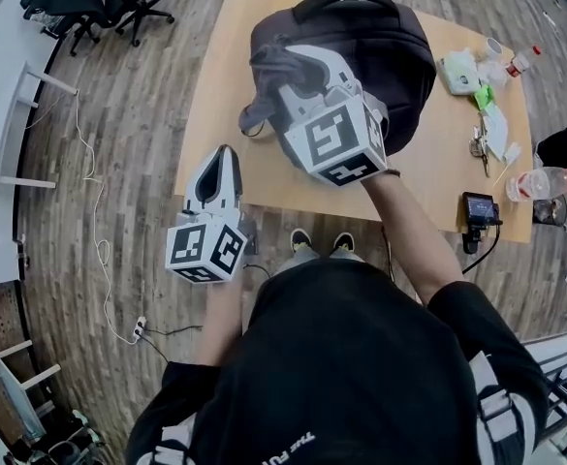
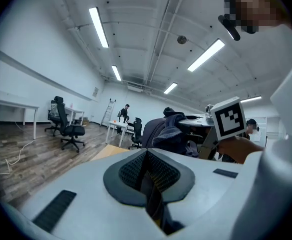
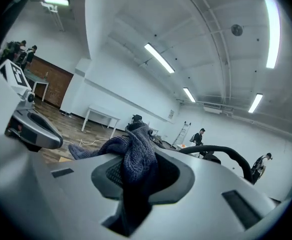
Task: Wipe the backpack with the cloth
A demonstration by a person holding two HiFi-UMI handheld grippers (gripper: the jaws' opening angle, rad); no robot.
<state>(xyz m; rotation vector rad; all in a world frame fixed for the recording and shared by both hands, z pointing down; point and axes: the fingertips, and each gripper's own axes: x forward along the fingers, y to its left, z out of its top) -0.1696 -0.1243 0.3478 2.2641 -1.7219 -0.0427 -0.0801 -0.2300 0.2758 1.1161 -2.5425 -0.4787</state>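
As its view shows, right gripper [image 3: 142, 176] clamps cloth [image 3: 134, 146]

The head view looks steeply down from above the person onto the table [image 1: 215, 85], taking in the backpack [image 1: 399, 56], the left tool [image 1: 222, 158] and the right tool [image 1: 302, 61]. Each tool's camera sits close behind its own jaws (nearly level, facing across the room). Both catch the backpack and the opposite tool, which the head view also holds.
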